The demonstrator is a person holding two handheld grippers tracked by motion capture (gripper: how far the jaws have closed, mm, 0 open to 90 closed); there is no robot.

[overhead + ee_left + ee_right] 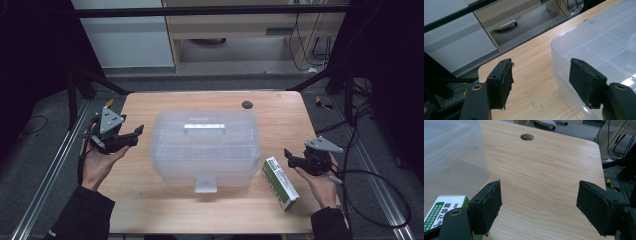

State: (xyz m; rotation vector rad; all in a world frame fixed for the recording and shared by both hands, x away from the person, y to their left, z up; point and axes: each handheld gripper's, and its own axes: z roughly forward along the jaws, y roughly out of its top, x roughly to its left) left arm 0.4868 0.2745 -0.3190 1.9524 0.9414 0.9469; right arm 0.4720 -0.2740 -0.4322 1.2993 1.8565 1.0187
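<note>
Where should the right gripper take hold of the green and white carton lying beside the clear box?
Probably across the two long sides of the carton, near its middle, coming down from above. It lies flat on the table, long and narrow, just right of the clear box. The open right gripper sits at its far end, so its jaws look wide enough.
</note>
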